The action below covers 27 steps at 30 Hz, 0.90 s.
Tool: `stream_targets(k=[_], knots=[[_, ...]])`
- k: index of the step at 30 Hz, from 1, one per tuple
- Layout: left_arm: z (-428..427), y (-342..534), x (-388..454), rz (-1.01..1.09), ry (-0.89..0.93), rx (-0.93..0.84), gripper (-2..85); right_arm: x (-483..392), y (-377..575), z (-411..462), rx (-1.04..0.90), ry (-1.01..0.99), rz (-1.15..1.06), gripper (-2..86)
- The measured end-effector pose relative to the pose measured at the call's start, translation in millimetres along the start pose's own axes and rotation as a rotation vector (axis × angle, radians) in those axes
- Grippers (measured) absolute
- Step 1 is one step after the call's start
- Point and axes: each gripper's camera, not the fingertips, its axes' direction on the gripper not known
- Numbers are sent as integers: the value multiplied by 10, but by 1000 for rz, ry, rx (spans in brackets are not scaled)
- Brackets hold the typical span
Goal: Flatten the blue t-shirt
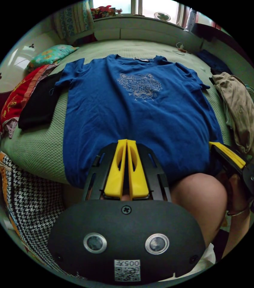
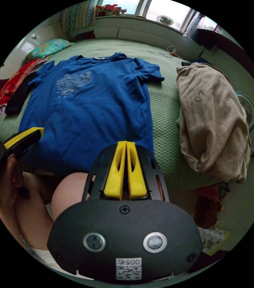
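A green bed carries one blue t-shirt, spread front-up at centre. One tan garment lies at 3 o'clock. Two grippers: left gripper and right gripper, each with jaws pressed together over the hem; whether they grip cloth cannot be determined.

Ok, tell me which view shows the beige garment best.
The right gripper view: the beige garment lies large and whole on the green bed cover beside the blue t-shirt. In the left gripper view it sits squeezed at the edge.
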Motion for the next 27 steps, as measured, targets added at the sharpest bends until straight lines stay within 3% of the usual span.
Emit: stream_targets(k=[27], knots=[[25,29,101,11,-7,2,-6,111,66,-1,4,17,-13,-10]])
